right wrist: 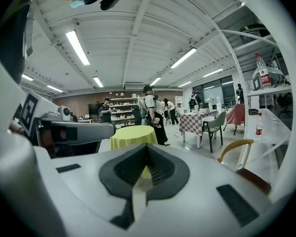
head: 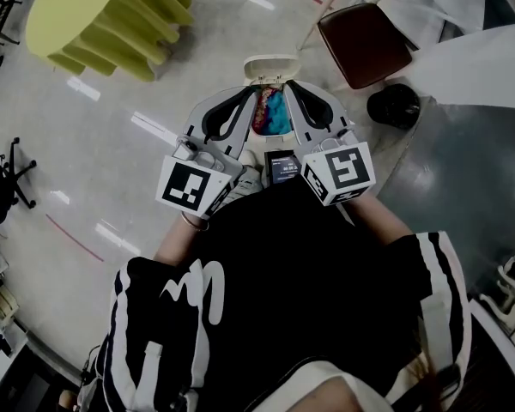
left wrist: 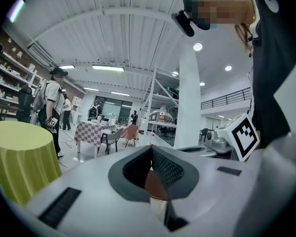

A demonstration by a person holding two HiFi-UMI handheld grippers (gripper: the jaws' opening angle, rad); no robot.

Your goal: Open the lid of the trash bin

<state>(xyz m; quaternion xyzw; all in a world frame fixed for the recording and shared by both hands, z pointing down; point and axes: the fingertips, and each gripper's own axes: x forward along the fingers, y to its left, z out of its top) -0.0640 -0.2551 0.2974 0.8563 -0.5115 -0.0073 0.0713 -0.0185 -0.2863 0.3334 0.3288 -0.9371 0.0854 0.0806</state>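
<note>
head view: trash bin (head: 271, 69), colourful contents (head: 269, 115)

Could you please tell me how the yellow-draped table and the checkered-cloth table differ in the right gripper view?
The yellow-draped table is round with a plain cloth; the checkered-cloth table looks straight-edged and is patterned. Beside the yellow-draped table stand people, while a grey chair sits at the checkered-cloth table. The yellow-draped table is partly hidden behind the claw; the checkered-cloth table shows clear of it. Both are cloth-covered.
</note>
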